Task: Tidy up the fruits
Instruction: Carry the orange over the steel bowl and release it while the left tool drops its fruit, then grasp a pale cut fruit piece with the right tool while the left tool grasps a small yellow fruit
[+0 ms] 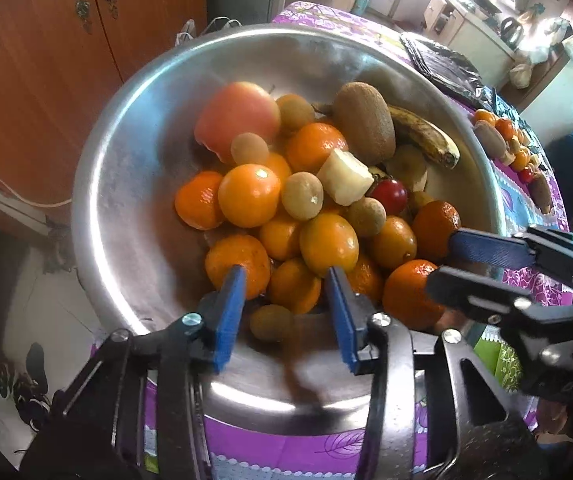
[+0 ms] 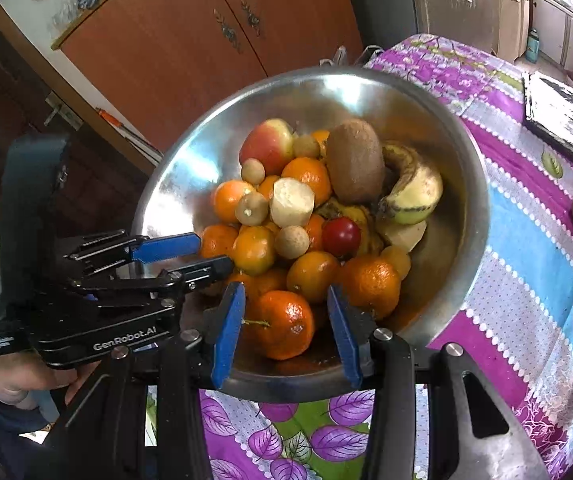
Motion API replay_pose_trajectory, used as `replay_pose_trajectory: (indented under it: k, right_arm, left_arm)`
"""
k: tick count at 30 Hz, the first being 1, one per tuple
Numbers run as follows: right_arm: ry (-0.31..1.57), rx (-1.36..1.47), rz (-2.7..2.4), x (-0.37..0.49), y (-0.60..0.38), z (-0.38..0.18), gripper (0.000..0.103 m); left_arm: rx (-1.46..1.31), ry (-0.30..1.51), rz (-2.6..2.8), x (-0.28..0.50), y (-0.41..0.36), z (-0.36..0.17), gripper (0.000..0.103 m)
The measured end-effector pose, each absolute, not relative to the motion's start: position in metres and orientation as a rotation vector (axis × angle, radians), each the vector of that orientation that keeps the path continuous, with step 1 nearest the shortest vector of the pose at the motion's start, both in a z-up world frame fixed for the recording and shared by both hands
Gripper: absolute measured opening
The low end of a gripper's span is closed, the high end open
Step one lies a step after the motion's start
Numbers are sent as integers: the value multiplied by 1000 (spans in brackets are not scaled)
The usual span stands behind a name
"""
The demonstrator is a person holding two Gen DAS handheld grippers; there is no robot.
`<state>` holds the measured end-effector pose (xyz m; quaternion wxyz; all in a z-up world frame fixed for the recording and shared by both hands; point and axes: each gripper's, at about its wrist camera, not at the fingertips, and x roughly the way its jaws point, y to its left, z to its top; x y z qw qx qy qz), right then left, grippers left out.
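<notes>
Both sets of my jaws gape empty over the steel bowl [image 1: 126, 184]: left gripper [image 1: 286, 280] has a small brown fruit [image 1: 272, 322] between its tips, right gripper [image 2: 284, 300] frames a mandarin [image 2: 286, 324]. Beyond them lie kiwi [image 1: 364, 122] and banana [image 1: 426, 136].

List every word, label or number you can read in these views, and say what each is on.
"GenRobot.AI": on the black body of the left tool, seen in the right wrist view.
Small white print on a black tag at that tool's rear: too small to read.
Faint embossed marks on the right tool body, in the left wrist view: too blurred to read.
Nothing readable on the bowl, fruit or tablecloth.
</notes>
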<state>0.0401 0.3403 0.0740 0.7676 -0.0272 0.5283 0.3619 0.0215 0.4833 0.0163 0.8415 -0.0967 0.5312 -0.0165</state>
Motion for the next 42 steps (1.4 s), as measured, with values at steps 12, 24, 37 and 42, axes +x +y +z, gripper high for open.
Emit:
replay_pose_trajectory:
  k: [12, 24, 37, 42]
  right_arm:
    - [1095, 40, 702, 39, 276, 105, 47]
    - [1085, 154, 447, 36, 121, 103, 47]
    - [999, 218, 189, 117, -63, 92, 47]
    - [1017, 177, 213, 170, -82, 75, 47]
  left_arm:
    - [-148, 1064, -59, 37, 463, 55, 46]
    - [-64, 928, -241, 82, 359, 111, 54]
    - [-60, 1015, -323, 96, 276, 87, 55]
    - [-74, 1041, -323, 99, 261, 78, 55]
